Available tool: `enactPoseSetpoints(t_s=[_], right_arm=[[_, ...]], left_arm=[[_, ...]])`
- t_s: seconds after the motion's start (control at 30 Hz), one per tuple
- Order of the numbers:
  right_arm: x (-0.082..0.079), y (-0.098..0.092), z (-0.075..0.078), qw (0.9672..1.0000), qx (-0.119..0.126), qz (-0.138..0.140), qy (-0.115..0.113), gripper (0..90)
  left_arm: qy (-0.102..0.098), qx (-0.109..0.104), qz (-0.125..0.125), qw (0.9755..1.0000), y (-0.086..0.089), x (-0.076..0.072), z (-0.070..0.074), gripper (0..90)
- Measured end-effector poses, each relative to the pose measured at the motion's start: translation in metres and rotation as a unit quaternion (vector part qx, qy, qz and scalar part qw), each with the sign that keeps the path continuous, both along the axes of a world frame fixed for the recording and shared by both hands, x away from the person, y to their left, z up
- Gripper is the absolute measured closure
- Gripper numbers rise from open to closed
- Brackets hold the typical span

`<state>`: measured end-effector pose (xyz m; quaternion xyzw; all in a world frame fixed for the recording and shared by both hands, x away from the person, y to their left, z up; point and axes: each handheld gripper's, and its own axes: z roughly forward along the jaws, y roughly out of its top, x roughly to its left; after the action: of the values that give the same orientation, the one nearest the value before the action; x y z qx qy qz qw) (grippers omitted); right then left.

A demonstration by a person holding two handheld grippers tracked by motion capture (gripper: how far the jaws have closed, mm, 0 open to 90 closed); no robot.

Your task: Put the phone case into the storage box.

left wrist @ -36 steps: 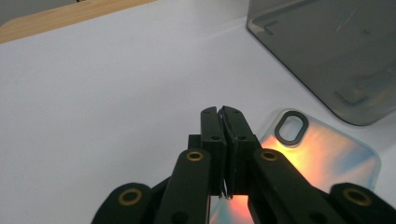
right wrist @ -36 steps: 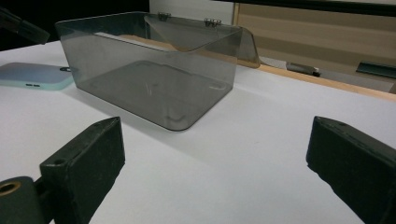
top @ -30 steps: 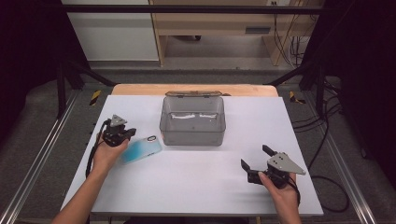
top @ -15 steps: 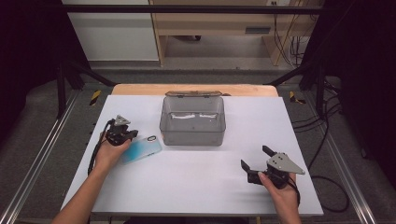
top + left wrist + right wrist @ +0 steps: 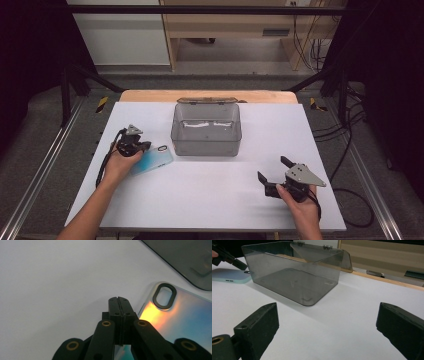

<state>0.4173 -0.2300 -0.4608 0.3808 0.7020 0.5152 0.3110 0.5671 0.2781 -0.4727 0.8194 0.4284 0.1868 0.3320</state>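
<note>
A phone case (image 5: 154,159) with an iridescent blue-orange back lies flat on the white table, left of a clear grey plastic box (image 5: 206,144). My left gripper (image 5: 144,146) is shut, its jaws pressed together with nothing between them. Its tip rests at the case's upper left edge, near the camera cut-out. In the left gripper view the shut gripper (image 5: 118,300) sits just left of the case (image 5: 180,312). My right gripper (image 5: 271,168) stands open near the front right of the table, holding nothing. Its wide-apart jaws (image 5: 328,308) face the box (image 5: 294,272).
The box is open on top, with its hinged lid folded back behind it, and looks empty. A wooden board edge (image 5: 150,95) runs along the table's far side. Metal frame rails and cables flank the table. The case (image 5: 230,275) shows far left in the right gripper view.
My left gripper has shifted a little to the right, onto the phone case's edge. The right gripper and the box have not moved.
</note>
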Motion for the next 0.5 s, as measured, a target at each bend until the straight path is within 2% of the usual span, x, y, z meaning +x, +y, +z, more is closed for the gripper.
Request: enactPoseSetpoints(t_s=[0.37, 0.5], right_arm=[[0.0000, 0.0003, -0.0002, 1.0000, -0.001, 0.002, 0.002, 4.7], [-0.0001, 0.0009, -0.0005, 1.0000, -0.003, 0.004, 0.003, 4.7]], left_arm=[[0.004, 0.000, -0.007, 1.0000, -0.0042, -0.0022, 0.0000, 89.8], [0.004, 0.001, -0.015, 0.9999, -0.0104, -0.0099, -0.0004, 89.8]])
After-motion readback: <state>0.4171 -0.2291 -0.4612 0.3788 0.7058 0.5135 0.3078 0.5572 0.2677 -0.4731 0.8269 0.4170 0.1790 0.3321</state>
